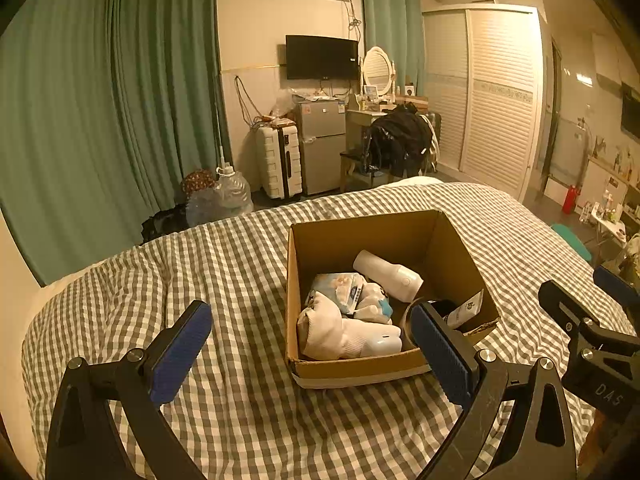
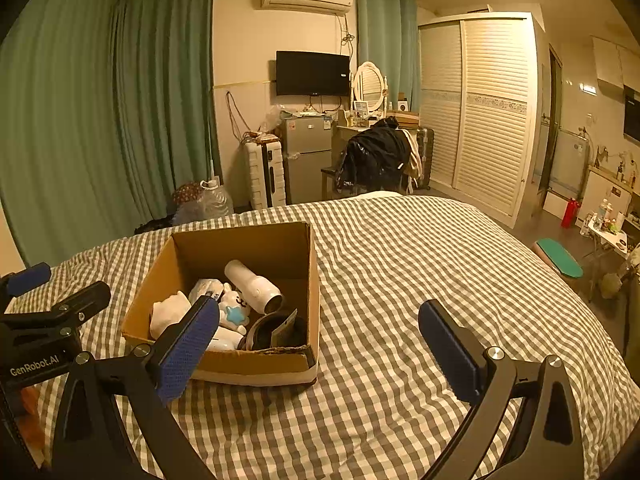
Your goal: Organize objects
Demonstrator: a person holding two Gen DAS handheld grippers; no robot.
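Left tool (image 1: 310, 344): fingers spread wide apart, nothing between the blue pads (image 1: 182, 350). It hovers over the checked bedcover (image 1: 224, 264) just in front of the cardboard box (image 1: 360, 370); its right-hand pad overlaps the box's near right corner in the left wrist view, contact not determinable.

Right tool (image 2: 320, 348): fingers likewise wide apart and empty. It is held to the right of the box (image 2: 256, 368), with its left-hand pad (image 2: 186, 350) in front of the box's near wall. Each tool shows at the edge of the other's view.

Box: open-topped, resting on the bed, pale tape along its near bottom edge. Contents, all loosely piled:
- white cylindrical bottle (image 1: 390, 276), lying tilted toward the box's rear right
- tissue packet (image 1: 340, 290), near the box's centre
- white socks (image 1: 340, 332), against the box's front left
- small white plush figure with a blue star (image 2: 236, 310), beside the bottle
- dark round item with a paper tag (image 2: 276, 332), in the box's front right corner; identity not legible.

Beyond the box, across the room: green curtains (image 1: 100, 112), wall television (image 1: 322, 57), small fridge (image 1: 322, 140), white suitcase (image 1: 280, 160).
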